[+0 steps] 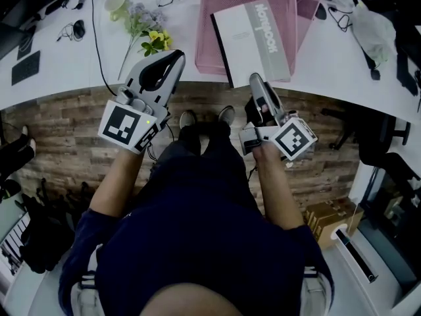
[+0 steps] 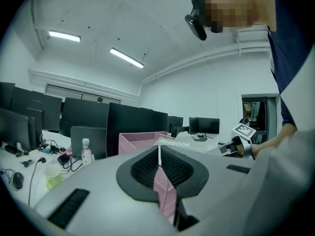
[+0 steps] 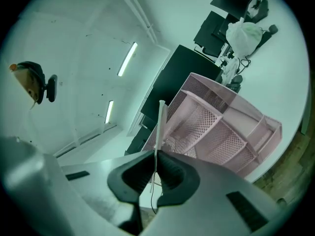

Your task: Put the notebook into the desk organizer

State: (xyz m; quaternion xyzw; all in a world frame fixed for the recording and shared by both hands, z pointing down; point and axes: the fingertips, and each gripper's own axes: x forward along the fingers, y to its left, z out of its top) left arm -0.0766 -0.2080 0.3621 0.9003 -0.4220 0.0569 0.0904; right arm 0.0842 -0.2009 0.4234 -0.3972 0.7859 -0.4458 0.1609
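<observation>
The pink mesh desk organizer (image 1: 304, 4) stands on the white desk (image 1: 59, 78). A white and grey notebook (image 1: 253, 38) leans in its front compartment, with its lower corner past the desk edge. My right gripper (image 1: 255, 79) reaches up to that corner. In the right gripper view the notebook (image 3: 160, 122) shows edge-on between the pads, with my right gripper (image 3: 156, 154) shut on it and the organizer (image 3: 221, 132) behind. My left gripper (image 1: 176, 56) hovers at the desk edge left of the organizer. In its own view my left gripper (image 2: 159, 154) is shut and empty, facing the organizer (image 2: 138, 140) and the notebook (image 2: 179, 141).
A bunch of flowers (image 1: 148, 31), a cup (image 1: 117, 4) and a black cable (image 1: 97, 38) lie left of the organizer. A white plastic bag (image 1: 371, 28) sits to its right. Monitors (image 2: 88, 117) and a bottle (image 2: 86, 151) stand behind. A cardboard box (image 1: 329, 219) is on the floor.
</observation>
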